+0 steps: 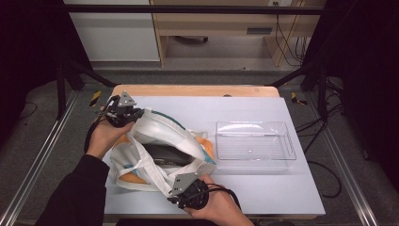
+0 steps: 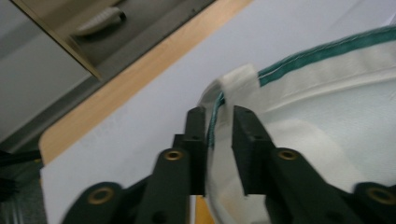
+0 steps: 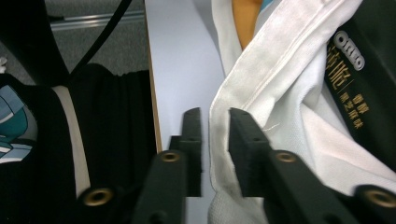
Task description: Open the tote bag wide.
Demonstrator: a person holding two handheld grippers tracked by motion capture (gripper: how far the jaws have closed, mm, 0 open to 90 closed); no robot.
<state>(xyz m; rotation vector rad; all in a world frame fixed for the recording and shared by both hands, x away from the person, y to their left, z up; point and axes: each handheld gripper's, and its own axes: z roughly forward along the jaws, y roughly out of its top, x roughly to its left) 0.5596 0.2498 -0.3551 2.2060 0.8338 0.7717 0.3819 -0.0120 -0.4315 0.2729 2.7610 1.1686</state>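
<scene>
Bag [image 1: 157, 150] on table's [image 1: 263, 197] left half, dark item [image 1: 164, 154] inside. Left gripper [image 2: 219, 122] and right gripper [image 3: 215, 122]: jaws slack astride rim, gap visible, not pinching. Risk: rim slipping free, mouth collapsing over item. Tray [image 1: 254, 141] apart.

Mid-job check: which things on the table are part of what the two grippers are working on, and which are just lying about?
In the job:
- white tote bag, its rim between both grippers' jaws
- dark packet lying inside the bag
- left gripper, at the bag's far rim
- right gripper, at the near rim

Lying about:
- clear plastic tray, to the right, apart from the bag
</scene>
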